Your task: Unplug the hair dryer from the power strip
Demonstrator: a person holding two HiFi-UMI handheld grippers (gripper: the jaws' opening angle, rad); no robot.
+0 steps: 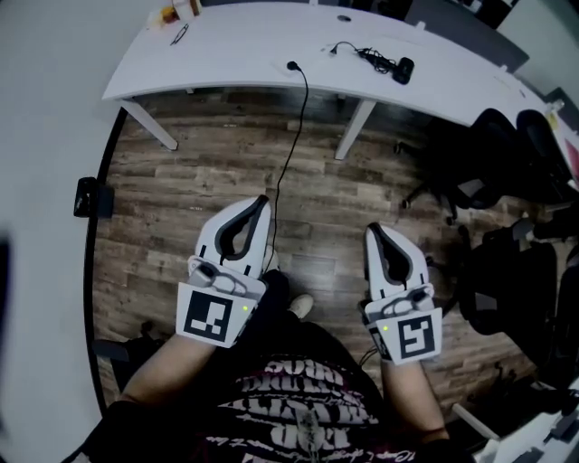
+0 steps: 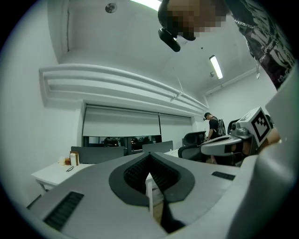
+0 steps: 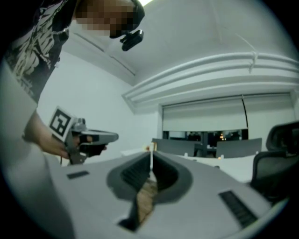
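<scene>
Both grippers are held level over the wooden floor, in front of the person's body. In the head view my left gripper (image 1: 263, 201) has its jaws closed tip to tip with nothing between them. My right gripper (image 1: 371, 230) is shut and empty too. The left gripper view (image 2: 150, 156) and the right gripper view (image 3: 151, 154) show the same closed jaws. A black cable (image 1: 295, 136) runs from the white table (image 1: 244, 50) down to the floor between the grippers. A small black device with a coiled cord (image 1: 401, 69) lies on the table. No power strip can be made out.
Slanted white table legs (image 1: 355, 128) stand ahead. Black office chairs (image 1: 502, 149) crowd the right side. Small items (image 1: 176, 13) sit at the table's far left end. A dark object (image 1: 90, 197) is on the floor at the left. A person (image 2: 213, 126) stands far off.
</scene>
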